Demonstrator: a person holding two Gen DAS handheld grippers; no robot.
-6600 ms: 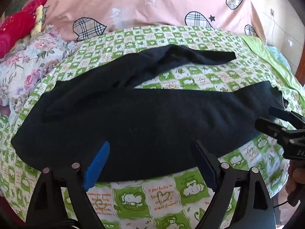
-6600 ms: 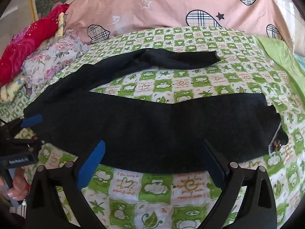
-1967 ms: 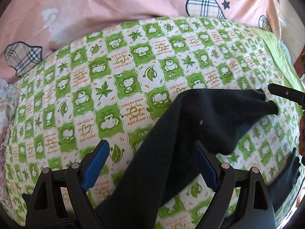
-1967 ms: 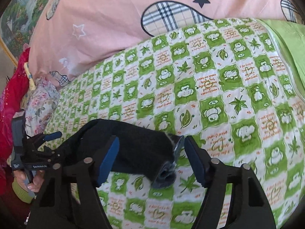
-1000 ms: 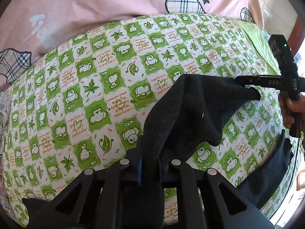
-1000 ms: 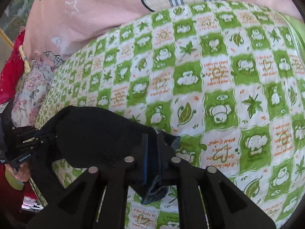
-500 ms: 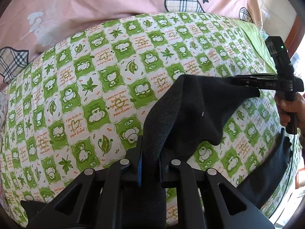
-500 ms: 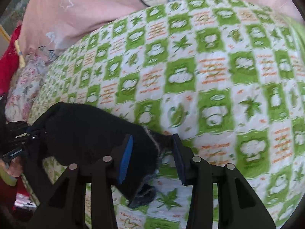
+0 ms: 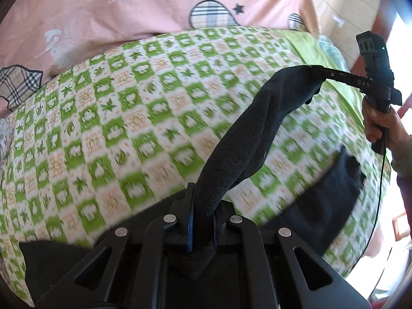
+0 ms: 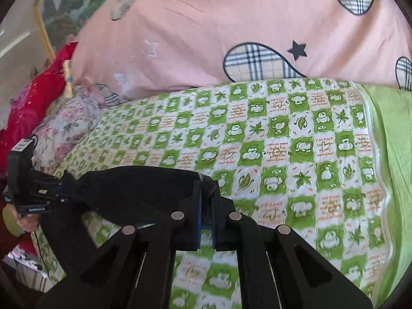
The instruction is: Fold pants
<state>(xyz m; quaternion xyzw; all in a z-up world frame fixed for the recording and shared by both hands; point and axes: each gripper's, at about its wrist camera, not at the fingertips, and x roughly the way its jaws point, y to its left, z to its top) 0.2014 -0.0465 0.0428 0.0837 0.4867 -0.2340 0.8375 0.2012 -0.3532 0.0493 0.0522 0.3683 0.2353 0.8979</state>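
Observation:
The black pants (image 9: 242, 144) are held by one leg's end, lifted above the green-and-white checked bedspread (image 9: 128, 118). My left gripper (image 9: 202, 221) is shut on one corner of the leg end. My right gripper (image 10: 206, 211) is shut on the other corner; it also shows in the left wrist view (image 9: 316, 73), held by a hand at the upper right. The cloth (image 10: 139, 188) hangs stretched between the two grippers. The left gripper shows at the left edge of the right wrist view (image 10: 64, 188). The other leg (image 9: 327, 193) lies flat near the bed's front edge.
A pink duvet (image 10: 219, 33) with plaid hearts is piled at the back. Floral and red bedding (image 10: 59, 126) lies at the left. A plain green sheet (image 10: 391, 134) covers the right side. A wall and wooden frame (image 9: 360, 7) stand past the bed.
Both grippers shut on the leg end about a second ago; the right one opened briefly and shut again. Now both have lifted the leg end off the bedspread and pulled it taut.

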